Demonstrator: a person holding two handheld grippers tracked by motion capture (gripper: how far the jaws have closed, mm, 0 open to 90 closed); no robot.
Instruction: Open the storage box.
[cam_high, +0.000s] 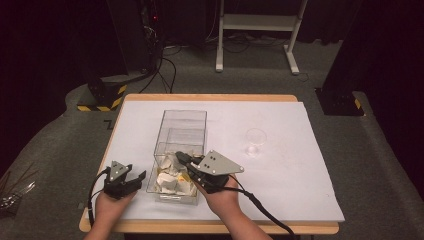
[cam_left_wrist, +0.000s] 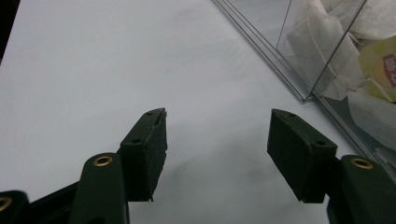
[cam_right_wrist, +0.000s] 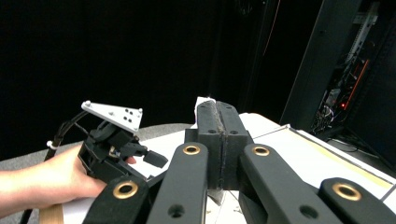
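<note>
We are gripping 1 tea bag (cam_right_wrist: 203, 103) in the clenched right gripper (cam_right_wrist: 219, 122) above the clear box (cam_high: 181, 131); the left gripper (cam_left_wrist: 217, 154) is idling open. A thin pinch could let it slip.

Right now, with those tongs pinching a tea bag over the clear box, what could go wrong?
1. The right tongs pinch the tea bag by a thin edge, so it might slip or tear.
2. Strings in the tea bag pile could tangle and drag extra bags out of the clear box.
3. The plastic cup looks light; a swinging hand or cable might tip it.
</note>
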